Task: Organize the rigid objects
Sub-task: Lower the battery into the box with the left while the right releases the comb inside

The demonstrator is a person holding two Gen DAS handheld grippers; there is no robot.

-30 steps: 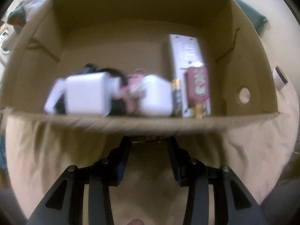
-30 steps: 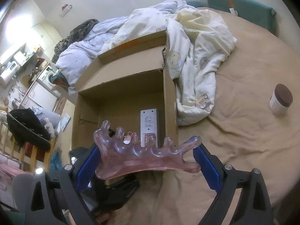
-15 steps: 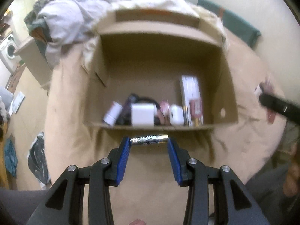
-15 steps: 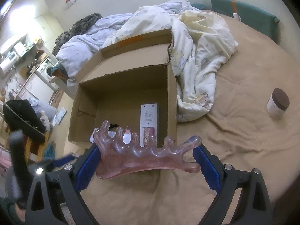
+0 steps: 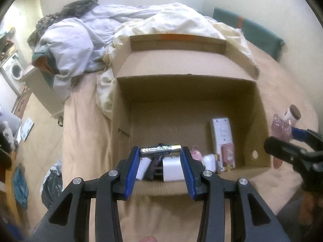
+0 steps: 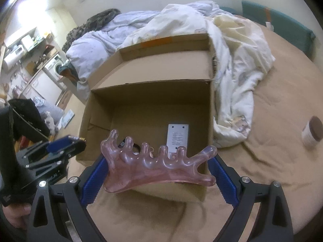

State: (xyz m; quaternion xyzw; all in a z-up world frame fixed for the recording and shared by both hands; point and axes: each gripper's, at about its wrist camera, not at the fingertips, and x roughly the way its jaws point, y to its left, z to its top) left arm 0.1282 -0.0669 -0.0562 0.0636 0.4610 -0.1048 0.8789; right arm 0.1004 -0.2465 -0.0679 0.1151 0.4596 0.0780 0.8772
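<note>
The left claw (image 5: 160, 153) is clamped end to end on a battery (image 5: 160, 150), held crosswise just above the near wall of the cardboard box (image 5: 260, 109). The battery looks small, stiff and slick; that endwise hold suits it. The right claw (image 6: 159, 170) grips a pink comb-shaped massager (image 6: 157, 164) by its ends, which looks hard, smooth and light, with the box just beyond.

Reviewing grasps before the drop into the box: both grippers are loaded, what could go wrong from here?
1. The battery is pinched end to end at the very tips of the left gripper; a small twist could pop it out.
2. The pink comb-shaped massager spans the right gripper, prongs up; it may snag the cardboard box wall.
3. Both grippers converge on one box and could collide.
</note>
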